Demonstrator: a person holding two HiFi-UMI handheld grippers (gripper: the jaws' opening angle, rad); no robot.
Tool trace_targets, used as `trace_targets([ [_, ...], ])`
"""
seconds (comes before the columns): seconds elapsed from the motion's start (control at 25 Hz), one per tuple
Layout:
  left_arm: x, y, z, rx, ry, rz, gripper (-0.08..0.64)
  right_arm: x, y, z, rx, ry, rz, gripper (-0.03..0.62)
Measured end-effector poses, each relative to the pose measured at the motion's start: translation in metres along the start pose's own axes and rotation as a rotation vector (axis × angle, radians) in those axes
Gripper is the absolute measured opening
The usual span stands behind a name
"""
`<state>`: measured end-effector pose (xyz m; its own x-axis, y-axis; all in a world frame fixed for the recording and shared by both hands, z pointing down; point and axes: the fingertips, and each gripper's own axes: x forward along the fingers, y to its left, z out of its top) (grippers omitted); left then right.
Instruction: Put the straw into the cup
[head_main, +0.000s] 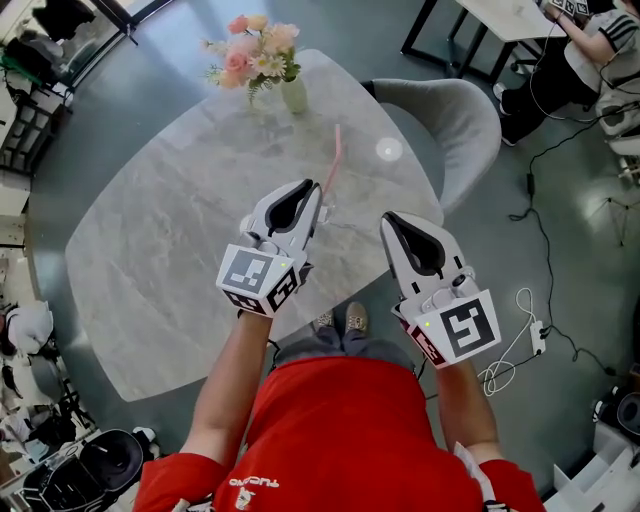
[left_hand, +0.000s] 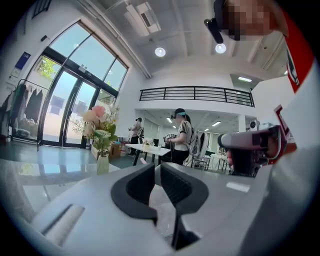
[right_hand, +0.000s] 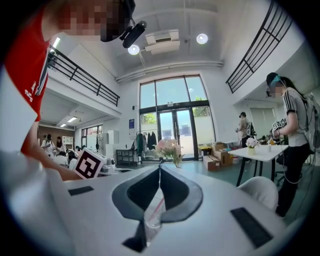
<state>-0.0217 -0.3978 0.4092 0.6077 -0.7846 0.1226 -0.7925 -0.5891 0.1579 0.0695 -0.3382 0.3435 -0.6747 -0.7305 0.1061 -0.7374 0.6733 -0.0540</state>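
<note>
Left gripper (head_main: 310, 192) jaws stand a slit apart and empty, right gripper (head_main: 390, 220) jaws closed on nothing; straw (head_main: 335, 160) lies flat on the desk (head_main: 170, 230) near the cup (head_main: 388, 150), so grip it near one end and lower it upright.

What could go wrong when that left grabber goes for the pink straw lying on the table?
The straw seems to lie flat on the smooth table. The left gripper has its jaws only a slit apart, so it might nudge the straw away rather than pinch it. The vase of flowers stands close beyond the straw's far end, so a long reach could tip it.
</note>
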Motion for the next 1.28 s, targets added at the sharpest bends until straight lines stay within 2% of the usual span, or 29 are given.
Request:
trace_targets([
  [0.32,-0.046,-0.023,0.049,-0.031,-0.132,0.006,0.035,0.001,0.016,0.014,-0.009,-0.04,0.033,0.002],
  [0.68,-0.095,-0.042,0.097,0.025,-0.224,0.011,0.006,-0.009,0.045,0.045,0.015,-0.118,0.089,0.002],
  [1.04,-0.133,-0.054,0.121,0.047,-0.255,0.013,0.006,-0.027,0.072,0.064,-0.011,-0.155,0.113,0.002],
  [1.28,-0.145,-0.057,0.125,0.053,-0.262,0.008,0.006,-0.037,0.077,0.068,0.022,-0.171,0.115,0.002],
])
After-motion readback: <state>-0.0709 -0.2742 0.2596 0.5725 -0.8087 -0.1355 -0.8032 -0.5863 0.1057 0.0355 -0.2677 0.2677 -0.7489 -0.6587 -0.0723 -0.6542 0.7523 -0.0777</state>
